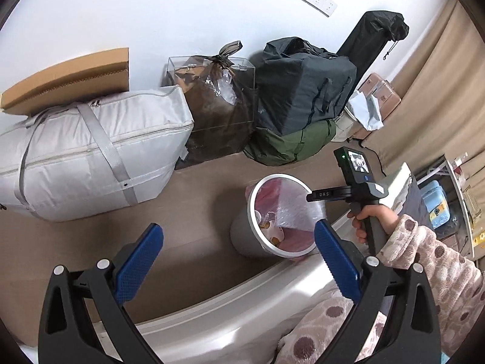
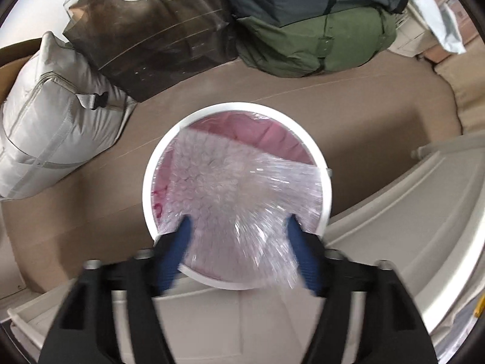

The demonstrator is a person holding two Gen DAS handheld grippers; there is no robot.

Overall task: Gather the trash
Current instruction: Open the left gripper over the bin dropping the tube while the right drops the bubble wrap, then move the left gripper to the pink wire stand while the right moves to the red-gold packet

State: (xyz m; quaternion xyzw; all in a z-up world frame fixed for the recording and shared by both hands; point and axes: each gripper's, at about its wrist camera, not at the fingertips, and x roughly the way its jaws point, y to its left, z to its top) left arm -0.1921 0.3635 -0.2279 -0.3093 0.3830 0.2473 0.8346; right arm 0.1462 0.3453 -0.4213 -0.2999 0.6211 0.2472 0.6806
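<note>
Right hand-held gripper (image 2: 238, 227) points straight down over the trash bin (image 2: 324, 182), blue fingers (image 2: 182, 236) spread wide, gripping nothing. The bubble wrap (image 2: 230, 182) sits loose in the bin mouth, blurry, long side running roughly rim to rim. Left hand-held gripper (image 1: 239, 261) is wide open too and empty. Only its view shows the person's hand (image 1: 371, 215), the dotted sleeve (image 1: 430, 251) and other scraps down in the pink liner (image 1: 269, 194).

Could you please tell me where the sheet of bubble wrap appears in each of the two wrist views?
Left wrist view: the bubble wrap sits right of centre, in the mouth of the waste bin.
Right wrist view: it fills the centre, over the bin's opening, between the open jaws.
Shared landmark: the green bag against the wall.
</note>
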